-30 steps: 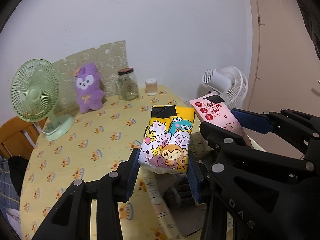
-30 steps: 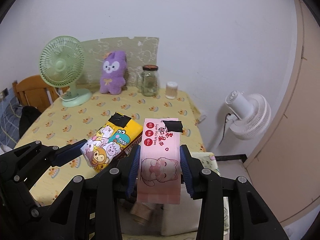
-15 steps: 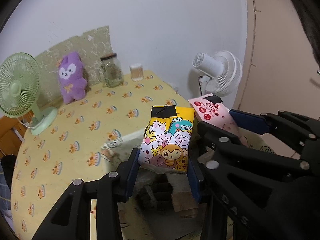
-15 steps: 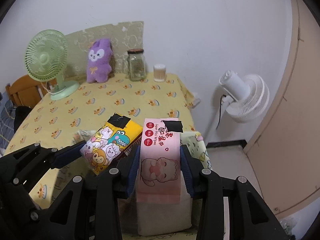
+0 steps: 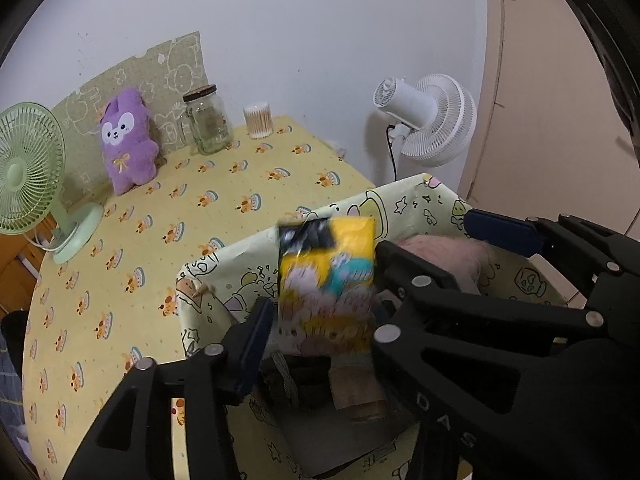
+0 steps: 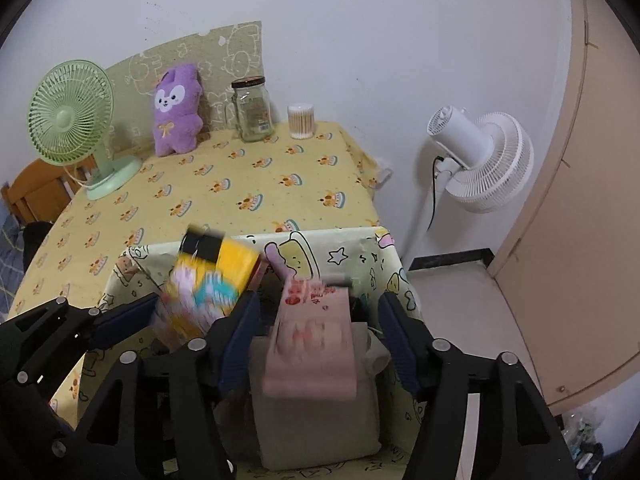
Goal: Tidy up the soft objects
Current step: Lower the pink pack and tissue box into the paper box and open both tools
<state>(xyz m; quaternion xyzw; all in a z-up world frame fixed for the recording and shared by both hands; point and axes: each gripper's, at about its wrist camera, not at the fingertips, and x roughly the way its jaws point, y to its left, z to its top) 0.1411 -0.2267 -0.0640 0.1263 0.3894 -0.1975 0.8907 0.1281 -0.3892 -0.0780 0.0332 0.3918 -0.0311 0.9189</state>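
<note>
Packs over bin | we open both: left gripper [image 5: 320, 320] frees yellow tissue pack [image 5: 328, 280], right gripper [image 6: 320, 336] frees pink wipes pack [image 6: 312, 344] | fabric bin [image 6: 340, 256] directly below

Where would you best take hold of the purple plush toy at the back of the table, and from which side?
Grip the purple plush toy across its soft middle, below the face, closing on its two flanks. Come from the front, over the bare tablecloth: it stands upright against the green board, so the back is blocked, while the green fan and glass jar flank it.
</note>
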